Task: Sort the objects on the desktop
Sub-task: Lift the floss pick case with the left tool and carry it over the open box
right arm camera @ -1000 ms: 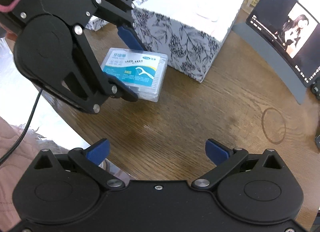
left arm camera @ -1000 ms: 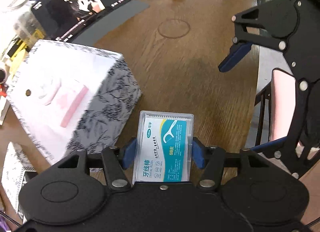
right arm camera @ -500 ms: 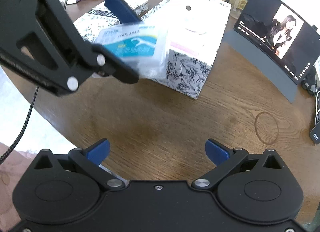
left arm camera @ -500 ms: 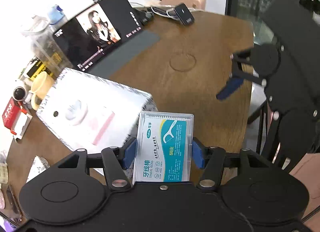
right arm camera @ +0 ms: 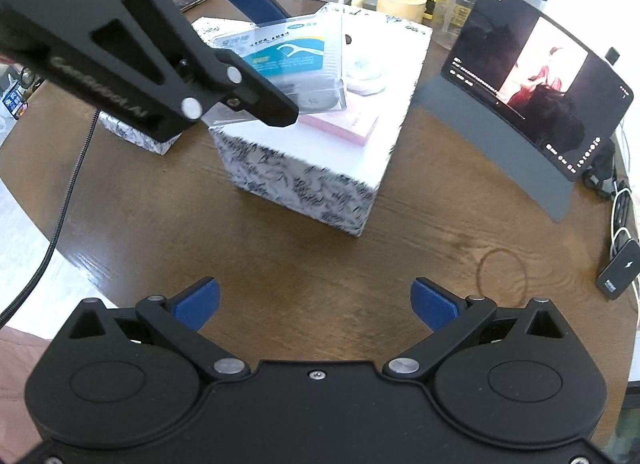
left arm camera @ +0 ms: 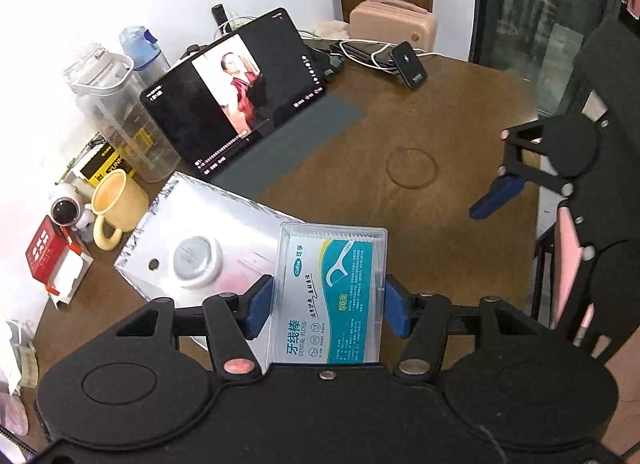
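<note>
Two grippers show: the left gripper (left arm camera: 326,306) clamps a floss box (left arm camera: 330,296) above the patterned box (right arm camera: 320,168); the right gripper (right arm camera: 316,300) hangs wide apart, empty, near the desk (right arm camera: 420,232) edge.

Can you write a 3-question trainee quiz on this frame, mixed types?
1. True or false: the left gripper is shut on the dental floss box.
2. The floss box is held above which thing? A) the tablet B) the floral box C) the yellow mug
3. Fill in: the right gripper is ____ and holds nothing.

Key: 1 true. 2 B: in the right wrist view it hangs over the box's open top, clear of the pink pad inside. 3 open: its blue pads stand wide apart over bare table.
</note>
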A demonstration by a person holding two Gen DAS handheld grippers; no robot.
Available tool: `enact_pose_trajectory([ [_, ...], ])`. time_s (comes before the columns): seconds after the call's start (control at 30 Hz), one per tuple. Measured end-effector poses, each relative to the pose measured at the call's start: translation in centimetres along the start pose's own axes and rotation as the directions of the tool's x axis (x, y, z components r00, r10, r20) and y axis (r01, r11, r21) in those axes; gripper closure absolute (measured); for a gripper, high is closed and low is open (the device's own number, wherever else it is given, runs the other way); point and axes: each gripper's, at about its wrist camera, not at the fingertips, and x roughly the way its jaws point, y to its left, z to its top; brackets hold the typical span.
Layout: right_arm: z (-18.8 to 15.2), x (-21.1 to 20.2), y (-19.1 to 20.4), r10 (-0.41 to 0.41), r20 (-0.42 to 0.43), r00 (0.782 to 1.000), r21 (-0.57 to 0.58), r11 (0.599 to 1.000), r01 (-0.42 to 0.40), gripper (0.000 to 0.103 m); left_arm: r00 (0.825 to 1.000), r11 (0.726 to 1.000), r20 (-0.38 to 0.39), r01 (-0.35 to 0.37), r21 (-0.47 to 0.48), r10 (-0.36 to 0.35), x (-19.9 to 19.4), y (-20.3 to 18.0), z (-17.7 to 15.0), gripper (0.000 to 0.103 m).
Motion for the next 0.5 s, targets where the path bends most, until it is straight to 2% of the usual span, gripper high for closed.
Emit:
enact_pose_trajectory([
  [0.23,2.3,0.3,-1.5,0.02,-0.043,0.999,-0.026,0.999,-0.021,0.0,0.999,0.999,-0.024,0.039,-0.015,-0.039,2.0,2.3,0.9,0.046],
  [0.5,4.4,1.6,-3.2,0.066,-0.087,0.994,-0.015,0.998,-0.067,0.0,0.994,0.998,-0.084,0.068,-0.011,-0.068,7.4,5.5,1.5,0.046],
])
